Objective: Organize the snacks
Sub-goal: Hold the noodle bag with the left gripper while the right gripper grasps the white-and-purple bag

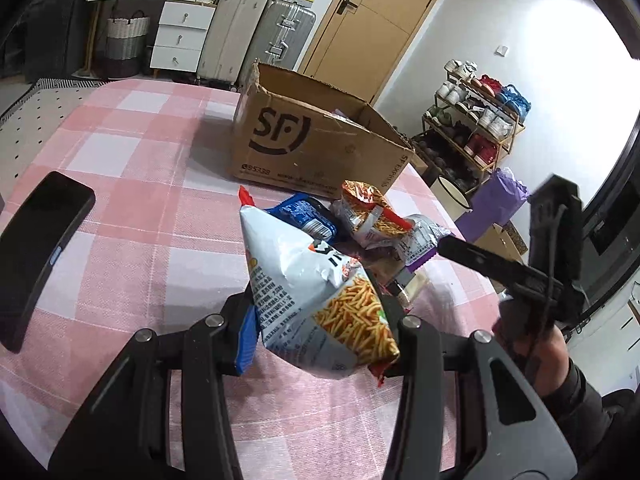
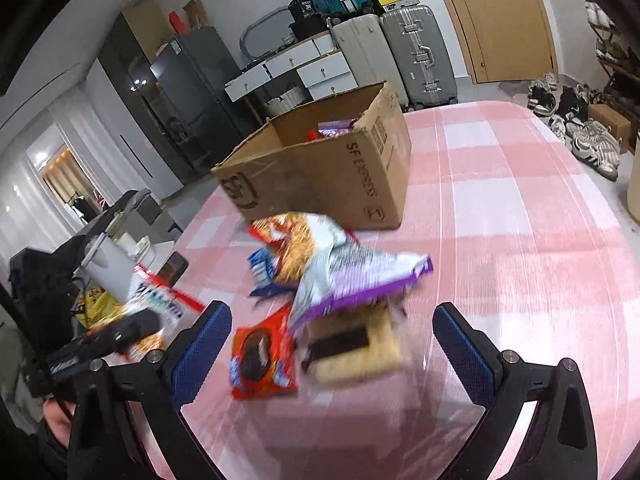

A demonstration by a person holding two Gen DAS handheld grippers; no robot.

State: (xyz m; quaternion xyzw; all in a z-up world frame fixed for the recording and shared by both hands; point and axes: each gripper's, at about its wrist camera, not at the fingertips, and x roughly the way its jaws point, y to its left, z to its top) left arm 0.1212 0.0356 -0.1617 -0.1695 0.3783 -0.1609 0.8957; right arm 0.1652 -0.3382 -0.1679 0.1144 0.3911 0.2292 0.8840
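Holding a silver-white foil snack bag printed with orange fries [image 1: 320, 300], my left gripper [image 1: 320, 320] is clamped narrow on its lower half, the bag tilted up above the pink-and-white checked tablecloth [image 1: 140, 152]. Destination is the open brown cardboard shipping box [image 1: 316, 148] at the far side of the table; some purple wrappers already sit inside, judging by the right wrist view. Best way in, I think: lift enough to clear the near wall, carry over the rim, then release so the bag drops flat, not propped on the edge.

My right gripper [image 2: 332, 340] stands wide open and empty, hovering over the remaining pile just in front of the box: a red flat cookie packet [image 2: 260, 356] near left, a pale biscuit bar with a dark band [image 2: 352, 348] near middle, a silver-and-purple crinkled bag [image 2: 360, 276] lying partly on the bar, a blue packet [image 2: 260, 268] behind. That view is blurred, so contact is hard to judge. Take the red packet or the bar alone; avoid pinching two wrappers. A black phone [image 1: 36, 256] lies well left; keep clear.
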